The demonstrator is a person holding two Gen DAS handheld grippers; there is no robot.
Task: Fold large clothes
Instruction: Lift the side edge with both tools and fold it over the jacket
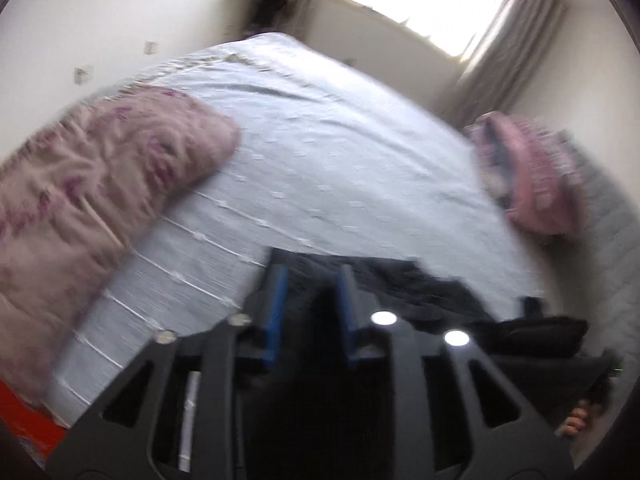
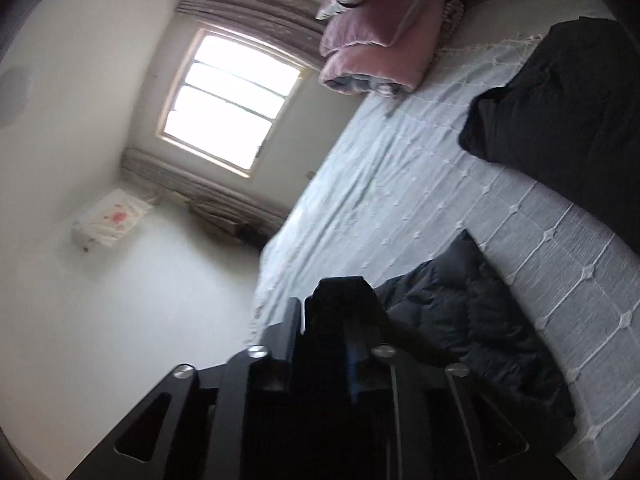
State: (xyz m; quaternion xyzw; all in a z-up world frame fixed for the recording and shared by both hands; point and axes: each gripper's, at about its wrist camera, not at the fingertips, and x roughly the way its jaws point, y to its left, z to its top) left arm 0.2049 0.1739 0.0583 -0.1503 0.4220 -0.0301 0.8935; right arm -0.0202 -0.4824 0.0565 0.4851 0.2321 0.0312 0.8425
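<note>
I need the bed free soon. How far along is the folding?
Nothing looks folded yet. A dark puffy jacket lies rumpled at the near edge of the bed, another black garment heaped further along. The left gripper stands open just above dark cloth, gripping nothing; the right gripper's grip is unclear. Both garments remain.

We see a pale blue bedspread crossed by thin white stitched lines with small tufts. At nine o'clock lies a dusty pink quilt with purple flower marks. At three o'clock sits a pink pillow. At six o'clock we see a black garment and blue finger pads. The curtains are grey-beige, the walls white.
</note>
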